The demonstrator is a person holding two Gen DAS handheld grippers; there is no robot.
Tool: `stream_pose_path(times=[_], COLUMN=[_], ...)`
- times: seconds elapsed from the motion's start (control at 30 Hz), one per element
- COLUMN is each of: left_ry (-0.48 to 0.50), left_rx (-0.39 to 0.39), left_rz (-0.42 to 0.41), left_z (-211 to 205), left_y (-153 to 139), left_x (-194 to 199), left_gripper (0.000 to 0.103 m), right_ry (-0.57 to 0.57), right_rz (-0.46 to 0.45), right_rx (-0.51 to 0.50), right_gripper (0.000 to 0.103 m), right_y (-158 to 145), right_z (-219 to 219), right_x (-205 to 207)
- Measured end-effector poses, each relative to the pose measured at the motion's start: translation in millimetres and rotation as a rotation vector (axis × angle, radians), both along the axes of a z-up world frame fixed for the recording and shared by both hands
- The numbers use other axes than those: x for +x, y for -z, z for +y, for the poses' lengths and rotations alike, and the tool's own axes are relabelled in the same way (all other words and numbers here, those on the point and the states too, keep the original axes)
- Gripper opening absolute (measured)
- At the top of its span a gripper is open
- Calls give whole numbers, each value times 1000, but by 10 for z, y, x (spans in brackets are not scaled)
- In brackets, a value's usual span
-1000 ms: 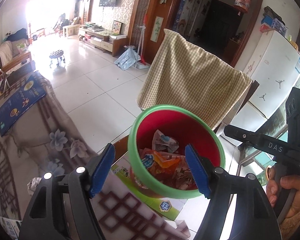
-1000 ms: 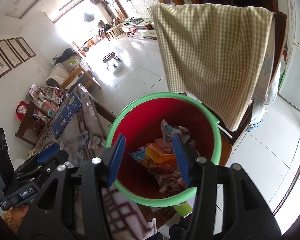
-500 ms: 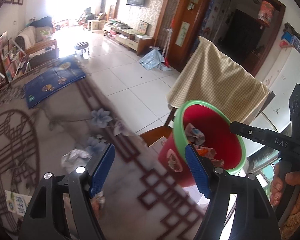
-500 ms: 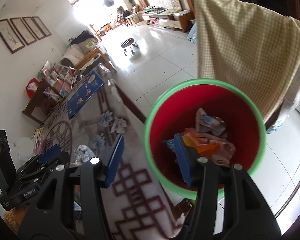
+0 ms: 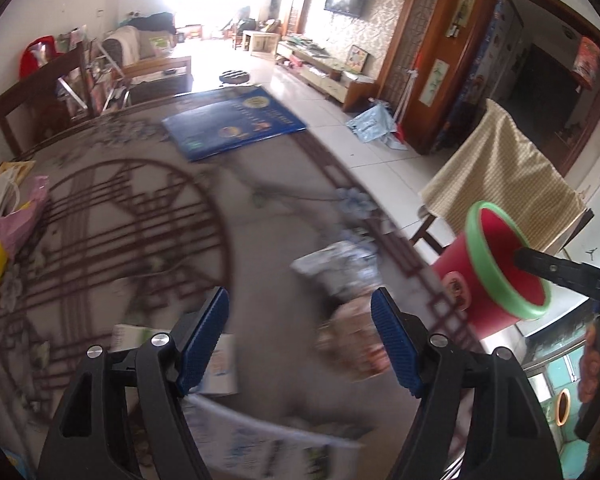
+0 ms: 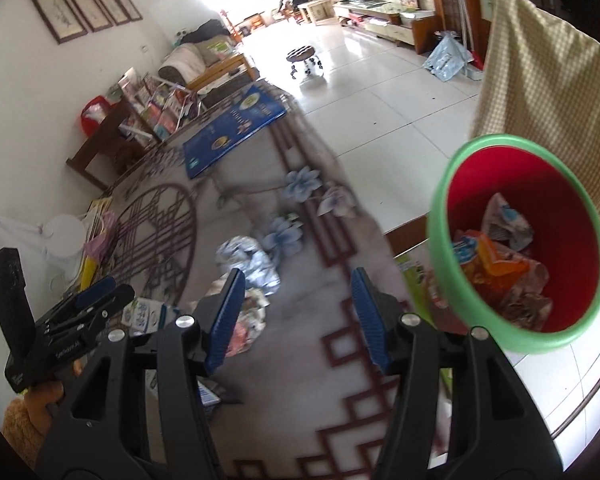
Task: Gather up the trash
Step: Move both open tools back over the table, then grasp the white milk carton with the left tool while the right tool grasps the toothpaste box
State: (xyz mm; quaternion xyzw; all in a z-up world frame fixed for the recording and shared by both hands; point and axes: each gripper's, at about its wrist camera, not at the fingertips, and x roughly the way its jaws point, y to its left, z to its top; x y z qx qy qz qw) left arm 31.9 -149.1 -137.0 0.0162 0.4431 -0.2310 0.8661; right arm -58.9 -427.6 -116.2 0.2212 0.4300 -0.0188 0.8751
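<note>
A red bucket with a green rim (image 6: 516,240) stands at the table's right edge and holds several wrappers; it also shows in the left wrist view (image 5: 496,272). A crumpled silvery wrapper (image 5: 340,268) and a brownish wrapper (image 5: 352,344) lie on the patterned tablecloth, also seen in the right wrist view as the silvery wrapper (image 6: 248,260) and the brownish one (image 6: 244,320). My left gripper (image 5: 300,340) is open and empty, above the table just left of the wrappers. My right gripper (image 6: 298,320) is open and empty, between the wrappers and the bucket.
A blue book (image 5: 232,120) lies at the table's far side. A small carton (image 5: 216,356) and papers (image 5: 260,440) lie near my left gripper. A chair draped with checked cloth (image 5: 500,176) stands behind the bucket. Bags and papers (image 5: 4,236) pile at the left edge.
Both grippers have swung left, away from above the bucket and over the tablecloth. The bucket now sits at the right of both views and the loose wrappers have come into view.
</note>
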Motion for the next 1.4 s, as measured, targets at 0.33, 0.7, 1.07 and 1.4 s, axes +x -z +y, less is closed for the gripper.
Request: stream_pose_path(times=[0.33,0.7,1.07,1.4], left_ry=[-101,36,405,601], left_rx=[57,84,277,326], left_rz=[45,31,-58,-36], left_z=[1069,1292,959,694], left_y=[226,264,261,297], left_x=[257,321,326,408], left_gripper=[72,77,81,81], right_ry=[-237,-522,-493,-472], right_rz=[125,266,286,326], right_rx=[0,-120,-166,-98], right_gripper=[60,80,82,56], right_y=[333,833,910,997], right_z=[1253,2358,2310,2172], right_x=[63,163,232,100])
